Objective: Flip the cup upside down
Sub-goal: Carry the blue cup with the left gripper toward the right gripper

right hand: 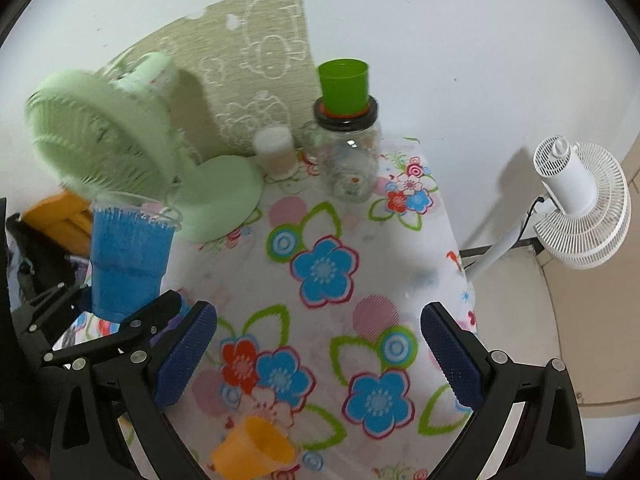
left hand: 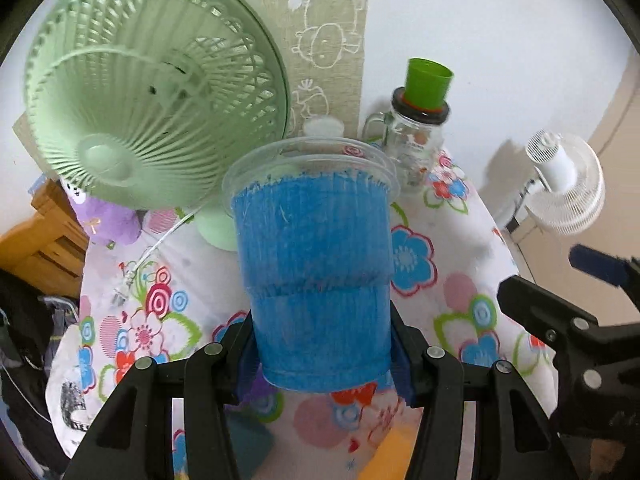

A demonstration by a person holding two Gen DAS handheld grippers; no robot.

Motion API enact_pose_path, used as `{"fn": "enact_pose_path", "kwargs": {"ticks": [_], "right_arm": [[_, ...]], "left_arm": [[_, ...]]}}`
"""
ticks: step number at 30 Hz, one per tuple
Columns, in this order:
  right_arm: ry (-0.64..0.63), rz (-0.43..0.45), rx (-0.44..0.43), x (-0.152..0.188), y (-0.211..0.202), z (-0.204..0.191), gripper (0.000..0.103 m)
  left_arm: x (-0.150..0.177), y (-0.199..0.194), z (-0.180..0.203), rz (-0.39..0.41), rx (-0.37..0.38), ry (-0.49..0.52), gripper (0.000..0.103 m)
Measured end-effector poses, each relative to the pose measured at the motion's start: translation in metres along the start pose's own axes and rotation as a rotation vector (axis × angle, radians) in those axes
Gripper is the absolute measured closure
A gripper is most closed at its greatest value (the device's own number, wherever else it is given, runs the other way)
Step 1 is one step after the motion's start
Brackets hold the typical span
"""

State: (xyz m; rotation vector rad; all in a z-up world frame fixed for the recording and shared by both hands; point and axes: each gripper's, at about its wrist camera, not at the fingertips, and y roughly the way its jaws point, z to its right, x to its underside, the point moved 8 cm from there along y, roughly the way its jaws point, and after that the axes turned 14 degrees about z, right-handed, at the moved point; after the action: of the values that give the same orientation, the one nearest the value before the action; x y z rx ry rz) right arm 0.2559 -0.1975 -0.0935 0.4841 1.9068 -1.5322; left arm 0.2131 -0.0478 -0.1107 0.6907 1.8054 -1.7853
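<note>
My left gripper (left hand: 322, 364) is shut on the lower part of a clear plastic cup coloured blue (left hand: 316, 264). The cup is upright, mouth up, held above the flowered tablecloth (left hand: 440, 280). It also shows at the left of the right wrist view (right hand: 128, 256), with the left gripper (right hand: 120, 320) under it. My right gripper (right hand: 320, 360) is open and empty above the cloth, to the right of the cup. It shows at the right edge of the left wrist view (left hand: 568, 292).
A green desk fan (left hand: 148, 88) stands at the back left. A glass jar with a green cup on top (right hand: 344, 136) and a small white cup (right hand: 276, 152) stand at the back. An orange cup (right hand: 256, 448) lies near the front edge. A white fan (right hand: 580, 208) stands beyond the table's right edge.
</note>
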Motion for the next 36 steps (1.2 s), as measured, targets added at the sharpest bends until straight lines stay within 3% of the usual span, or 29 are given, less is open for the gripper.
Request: {"fn": "enact_pose_path", "kwargs": {"ticks": [8,18,25,36], "right_arm": [[-0.082,-0.001,-0.027,0.036,-0.04,-0.029,0.0],[-0.074,-0.016,-0.03,0.094,-0.079,-0.055,0.0],[-0.076,-0.055,0.034,0.147,-0.094,-0.06,0.0],[-0.003,-0.094,0.059,0.218,-0.096,-0.072,0.0]], "left_arm": [[0.041,-0.039,0.002,-0.019,0.074,0.128,0.047],[0.11,-0.078,0.017,-0.051,0.185,0.306,0.047],[0.157,-0.086,0.025,-0.086,0.295,0.381,0.047],[0.226,-0.08,0.029,-0.125,0.438,0.632,0.047]]}}
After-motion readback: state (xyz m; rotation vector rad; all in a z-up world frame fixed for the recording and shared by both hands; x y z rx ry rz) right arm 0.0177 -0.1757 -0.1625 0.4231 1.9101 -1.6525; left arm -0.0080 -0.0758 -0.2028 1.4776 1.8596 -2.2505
